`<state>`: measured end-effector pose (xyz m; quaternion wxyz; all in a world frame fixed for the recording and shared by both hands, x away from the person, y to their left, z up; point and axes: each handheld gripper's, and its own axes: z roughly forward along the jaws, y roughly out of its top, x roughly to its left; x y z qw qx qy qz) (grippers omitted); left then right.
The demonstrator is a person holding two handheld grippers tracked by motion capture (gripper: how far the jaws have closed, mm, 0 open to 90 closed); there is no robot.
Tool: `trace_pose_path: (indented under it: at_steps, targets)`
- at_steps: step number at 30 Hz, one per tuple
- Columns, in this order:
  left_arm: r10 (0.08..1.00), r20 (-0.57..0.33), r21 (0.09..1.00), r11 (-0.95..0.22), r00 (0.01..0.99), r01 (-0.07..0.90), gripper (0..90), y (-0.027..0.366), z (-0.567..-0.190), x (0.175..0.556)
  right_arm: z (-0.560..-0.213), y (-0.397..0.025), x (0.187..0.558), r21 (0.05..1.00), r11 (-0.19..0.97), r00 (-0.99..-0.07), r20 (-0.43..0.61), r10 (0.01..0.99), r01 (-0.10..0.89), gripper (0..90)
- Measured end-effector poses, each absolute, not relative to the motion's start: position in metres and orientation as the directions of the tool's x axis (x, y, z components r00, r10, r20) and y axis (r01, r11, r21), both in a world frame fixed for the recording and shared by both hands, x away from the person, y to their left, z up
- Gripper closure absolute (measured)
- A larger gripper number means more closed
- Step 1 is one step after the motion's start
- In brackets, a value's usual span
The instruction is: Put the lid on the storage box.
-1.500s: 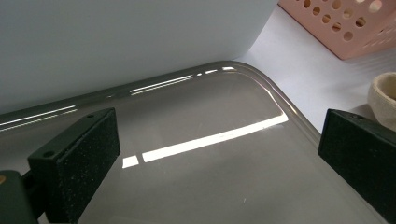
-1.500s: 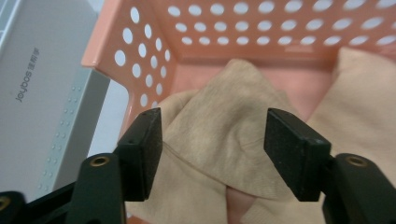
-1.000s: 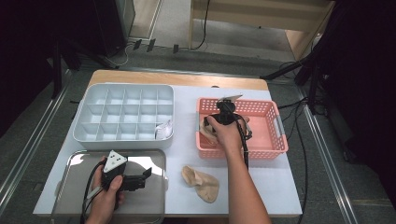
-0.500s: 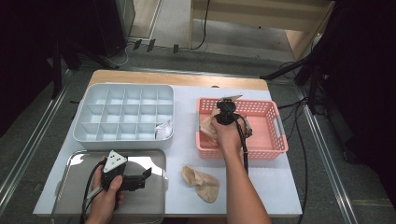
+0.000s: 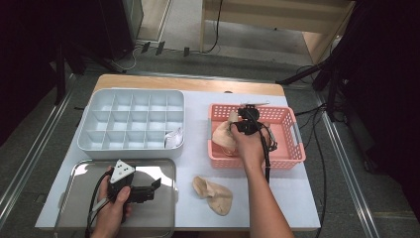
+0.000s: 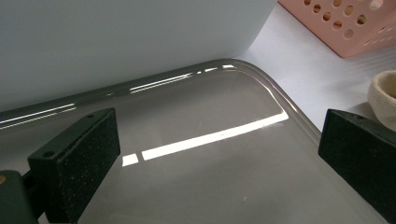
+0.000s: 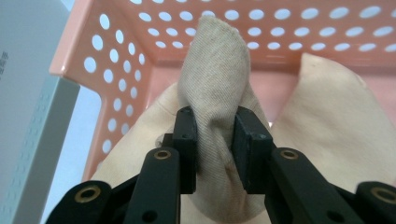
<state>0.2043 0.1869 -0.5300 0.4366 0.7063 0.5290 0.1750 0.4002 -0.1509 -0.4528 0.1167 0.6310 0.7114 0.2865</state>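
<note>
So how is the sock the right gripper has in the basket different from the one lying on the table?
The basket sock is pinched between the right gripper's jaws, its fold standing up inside the pink basket. The table sock lies flat and untouched on the white table cover, in front of the basket. Both look like the same beige knit.

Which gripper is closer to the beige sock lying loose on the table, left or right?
Left, narrowly. The left gripper hovers over the steel tray, just beside that loose sock. The right gripper is farther back inside the pink basket, clamped on another sock.
</note>
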Motion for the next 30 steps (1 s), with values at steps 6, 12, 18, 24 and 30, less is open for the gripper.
trace_pose_path:
  at_steps: [6,12,18,24,30]
  targets:
    - [0.899,-0.212,0.800,-0.065,0.382,0.597,0.0,0.187,-0.530,0.204,-0.452,-0.164,0.391,0.542,0.029,-0.178,0.225,0.958,0.840,67.5]
    - [0.901,-0.212,0.801,-0.062,0.379,0.596,0.0,0.187,-0.530,0.204,-0.453,-0.172,0.384,0.532,0.035,-0.191,0.242,0.951,0.846,83.9]
    - [0.901,-0.210,0.801,-0.065,0.380,0.595,0.0,0.187,-0.530,0.204,-0.457,-0.168,0.388,0.523,0.057,-0.205,0.229,0.952,0.850,62.9]
    - [0.900,-0.210,0.801,-0.066,0.381,0.596,0.0,0.187,-0.530,0.204,-0.467,-0.148,0.407,0.420,0.086,-0.193,0.220,0.956,0.904,23.0]
    - [0.900,-0.218,0.800,-0.057,0.378,0.597,0.0,0.187,-0.530,0.204,-0.473,-0.131,0.424,0.326,0.087,-0.129,0.109,0.986,0.941,5.4]
